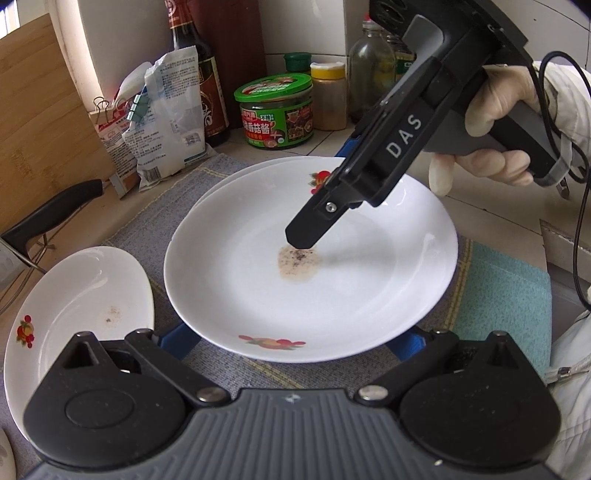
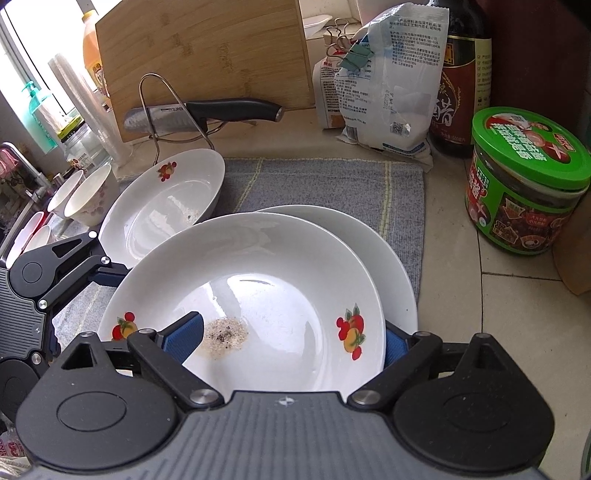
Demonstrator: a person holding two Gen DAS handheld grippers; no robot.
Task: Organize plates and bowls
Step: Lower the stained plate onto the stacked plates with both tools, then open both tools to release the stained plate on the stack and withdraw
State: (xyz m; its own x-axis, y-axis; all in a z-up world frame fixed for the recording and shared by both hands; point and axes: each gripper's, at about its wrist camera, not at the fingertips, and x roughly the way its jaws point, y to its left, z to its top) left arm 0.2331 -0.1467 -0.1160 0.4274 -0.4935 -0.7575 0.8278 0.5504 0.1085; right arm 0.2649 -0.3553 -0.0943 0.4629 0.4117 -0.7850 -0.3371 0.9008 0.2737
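Showing only rightward: bowls [image 2: 86, 197] beside sink, knife [image 2: 207, 112].

"DAS" on the right tool [image 1: 304, 236]; knife [image 2: 199, 112] blade seemingly reads "SUPOR".

A pale tiled counter [image 2: 491, 295] with thin dark grout lines carries the scene, and a grey woven mat [image 2: 325, 184] with yellow stitched stripes serves as the landmark. Behind the mat a bamboo cutting board [image 2: 207, 55] leans upright against the white wall [image 1: 314, 26]. A black-handled knife [image 2: 207, 110] rests in a wire stand in front of the board. Right of the board stand clipped packets [image 2: 388, 85] and a dark sauce bottle [image 2: 461, 74]; just off the mat's right edge sits a green-lidded jar [image 2: 528, 177]. Far left of the mat, bright daylight comes through a window [image 2: 22, 44]. A teal cloth [image 1: 502, 295] lies on the mat's near right corner.
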